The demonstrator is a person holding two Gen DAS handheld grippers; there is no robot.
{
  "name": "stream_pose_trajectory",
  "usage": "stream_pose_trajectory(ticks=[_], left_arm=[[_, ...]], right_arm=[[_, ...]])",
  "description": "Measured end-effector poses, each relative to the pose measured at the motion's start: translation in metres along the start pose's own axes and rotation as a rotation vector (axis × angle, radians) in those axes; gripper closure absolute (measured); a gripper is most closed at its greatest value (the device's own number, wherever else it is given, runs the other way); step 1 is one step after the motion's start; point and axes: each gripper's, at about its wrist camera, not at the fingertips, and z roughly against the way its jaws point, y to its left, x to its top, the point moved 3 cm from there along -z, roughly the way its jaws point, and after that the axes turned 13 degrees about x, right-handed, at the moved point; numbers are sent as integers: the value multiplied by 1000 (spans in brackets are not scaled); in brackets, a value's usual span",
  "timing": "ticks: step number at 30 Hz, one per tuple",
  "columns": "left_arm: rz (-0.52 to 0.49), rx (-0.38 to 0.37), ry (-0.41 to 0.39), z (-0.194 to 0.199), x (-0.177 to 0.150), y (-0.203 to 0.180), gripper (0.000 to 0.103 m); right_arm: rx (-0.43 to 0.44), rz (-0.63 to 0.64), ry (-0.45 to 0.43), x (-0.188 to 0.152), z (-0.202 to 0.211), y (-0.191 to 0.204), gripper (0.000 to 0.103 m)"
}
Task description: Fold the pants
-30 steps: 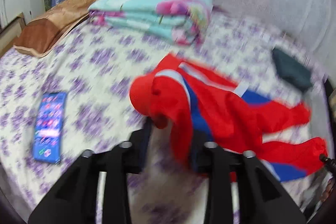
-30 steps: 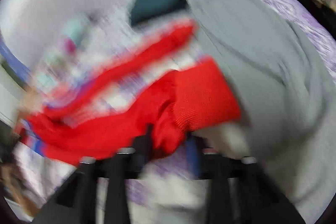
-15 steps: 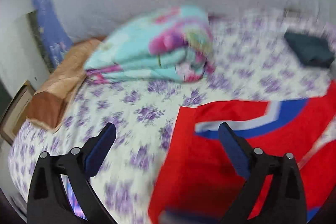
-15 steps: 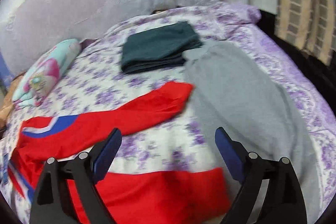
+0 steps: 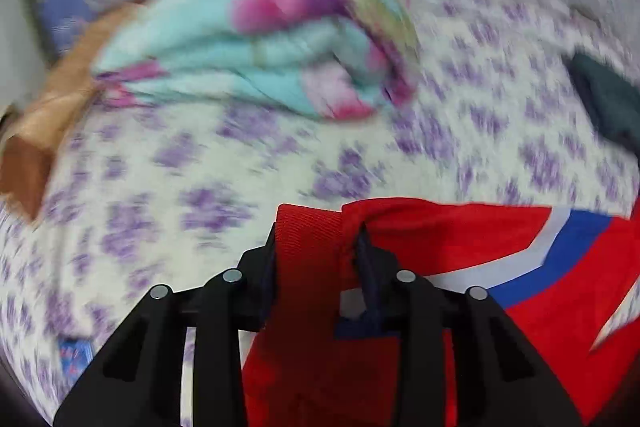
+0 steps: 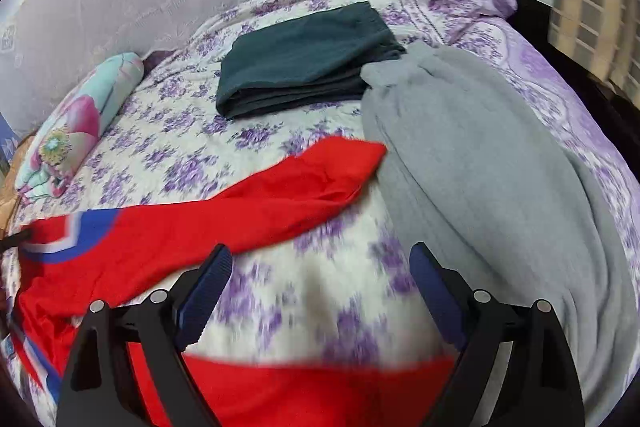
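The red pants [image 6: 248,219] with a blue and white stripe lie spread on the purple-flowered bed sheet [image 6: 168,131]. One leg reaches toward the grey cloth, the other leg's cuff lies under my right gripper. In the left wrist view my left gripper [image 5: 318,247] is shut on the red waistband [image 5: 308,239] of the pants [image 5: 460,247]. My right gripper [image 6: 320,279] is open and empty above the sheet, between the two legs.
A folded dark green garment [image 6: 308,59] and a grey cloth [image 6: 480,163] lie at the far right. A folded turquoise flowered blanket [image 5: 264,39] and a brown pillow [image 5: 44,123] lie at the back left. A phone [image 5: 74,353] shows at the lower left.
My left gripper was shut on the pants, opened, and has shut on the waistband. My right gripper let go of the leg cuff and stays open. The pants now lie spread out.
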Motion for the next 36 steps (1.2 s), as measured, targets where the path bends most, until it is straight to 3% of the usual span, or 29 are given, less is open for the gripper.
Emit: stream_pose_trajectory(ticks=[2,4,6,9,11,16,19,22,23,25,26,27,28,31,34,35,36], left_arm=[[28,15,-40,18,0,19,69],[60,12,-25,17,-1,36,68],[60,54,18,0,2,41,67],[35,153,67,-33,-1,38,62],[25,176,118,-51,-11,35,61],[7,218,95,-53,-13,32,60],[9,224,99,-52,-13,33,59],[11,248,81,-45,-14,31,53],[11,251,76,-45,-14,32,53],[23,246,82,-47,-14,32,53],[38,240,88,-48,-15,34,53],[54,234,92,-49,-15,36,55],[63,231,93,-49,-15,36,61],[72,248,58,-39,-13,35,62],[67,227,28,-32,-10,32,62],[59,218,38,-35,-9,29,62],[52,217,49,-39,-9,26,62]], right_arm=[[-28,41,28,14,-19,2,12],[-7,39,68,21,-34,3,12],[24,36,76,28,-43,5,12],[-69,159,47,42,-49,10,12],[-69,184,79,43,-51,6,12],[-22,229,112,50,-69,10,12],[58,138,107,68,-96,11,12],[188,-66,151,80,-131,4,12],[186,-111,168,82,-142,2,13],[109,-154,190,82,-161,-2,39],[74,-151,183,83,-163,-4,58],[109,-154,182,85,-160,-3,83],[169,-173,179,86,-152,-3,91],[203,-195,105,83,-99,-12,91],[193,-195,120,59,-59,-21,90],[177,-187,131,51,-57,-23,87],[142,-178,165,39,-62,-27,77]])
